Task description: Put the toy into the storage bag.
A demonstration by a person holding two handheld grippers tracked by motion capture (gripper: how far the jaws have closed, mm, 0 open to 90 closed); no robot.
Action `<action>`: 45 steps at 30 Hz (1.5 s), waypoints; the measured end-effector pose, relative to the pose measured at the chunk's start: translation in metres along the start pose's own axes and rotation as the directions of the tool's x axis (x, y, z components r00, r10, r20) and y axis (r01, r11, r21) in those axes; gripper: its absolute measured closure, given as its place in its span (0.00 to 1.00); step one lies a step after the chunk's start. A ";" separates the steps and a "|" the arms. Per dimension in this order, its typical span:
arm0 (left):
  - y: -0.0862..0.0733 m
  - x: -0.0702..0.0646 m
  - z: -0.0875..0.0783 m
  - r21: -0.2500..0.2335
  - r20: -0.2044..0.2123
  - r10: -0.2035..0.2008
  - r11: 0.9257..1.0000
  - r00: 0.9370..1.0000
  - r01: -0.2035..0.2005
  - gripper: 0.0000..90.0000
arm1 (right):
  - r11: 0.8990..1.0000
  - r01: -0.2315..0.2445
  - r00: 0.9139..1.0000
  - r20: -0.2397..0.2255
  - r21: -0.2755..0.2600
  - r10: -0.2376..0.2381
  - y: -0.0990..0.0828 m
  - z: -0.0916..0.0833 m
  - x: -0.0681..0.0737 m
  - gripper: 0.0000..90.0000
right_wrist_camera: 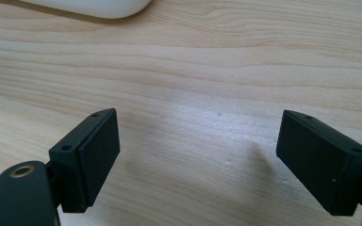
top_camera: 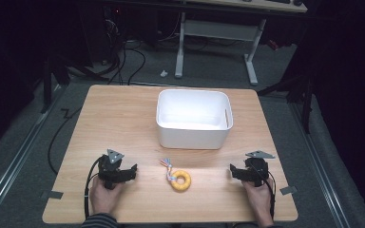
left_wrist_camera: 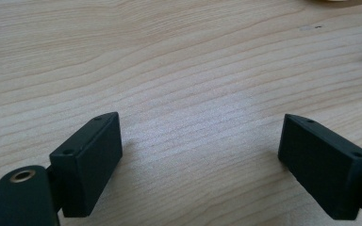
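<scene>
Hands rest low at the near edge of the light wooden table (top_camera: 123, 114) in the high view. Between the left gripper (top_camera: 132, 171) and the right gripper (top_camera: 233, 171) lies a yellow ring toy with a short coloured rope (top_camera: 180, 180), near the white plastic tub (top_camera: 193, 137). Nothing is picked up yet, I think; next, one gripper must reach in to the ring.

Left gripper view: jaws wide apart, bare wood between.

Right gripper view: jaws wide apart too, holding nothing, with the tub's corner far off.
</scene>
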State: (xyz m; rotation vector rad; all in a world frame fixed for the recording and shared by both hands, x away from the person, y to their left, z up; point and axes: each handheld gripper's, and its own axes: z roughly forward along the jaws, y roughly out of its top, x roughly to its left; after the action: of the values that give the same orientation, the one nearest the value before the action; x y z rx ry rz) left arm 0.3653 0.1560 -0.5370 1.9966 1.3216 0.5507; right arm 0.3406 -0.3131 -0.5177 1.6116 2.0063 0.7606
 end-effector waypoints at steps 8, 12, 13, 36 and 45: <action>0.000 0.000 0.000 0.000 0.000 0.000 1.000 1.000 0.000 0.16 | 0.999 0.033 0.997 -0.071 -0.028 -0.034 0.001 -0.009 0.008 0.16; 0.000 0.000 0.000 0.000 0.000 0.000 1.000 1.000 0.000 0.16 | 0.998 0.049 0.993 -0.110 -0.025 -0.051 0.003 -0.012 0.013 0.17; 0.000 0.000 0.000 0.000 0.000 0.000 1.000 1.000 0.000 0.16 | 0.998 0.062 0.991 -0.118 -0.030 -0.065 0.004 -0.014 0.016 0.19; 0.000 0.000 0.000 0.000 0.000 0.000 1.000 1.000 0.000 0.16 | 0.986 0.154 0.939 -0.301 -0.059 -0.165 0.021 -0.019 0.040 0.44; 0.000 0.000 0.000 0.000 0.000 0.000 1.000 1.000 0.000 0.16 | 0.985 0.167 0.927 -0.336 -0.036 -0.169 0.029 -0.019 0.052 0.46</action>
State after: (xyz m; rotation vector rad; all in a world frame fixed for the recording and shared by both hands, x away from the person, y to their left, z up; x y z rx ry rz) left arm 0.3654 0.1559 -0.5370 1.9968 1.3214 0.5506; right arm 0.3378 -0.2605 -0.4847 1.3521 2.3403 1.0331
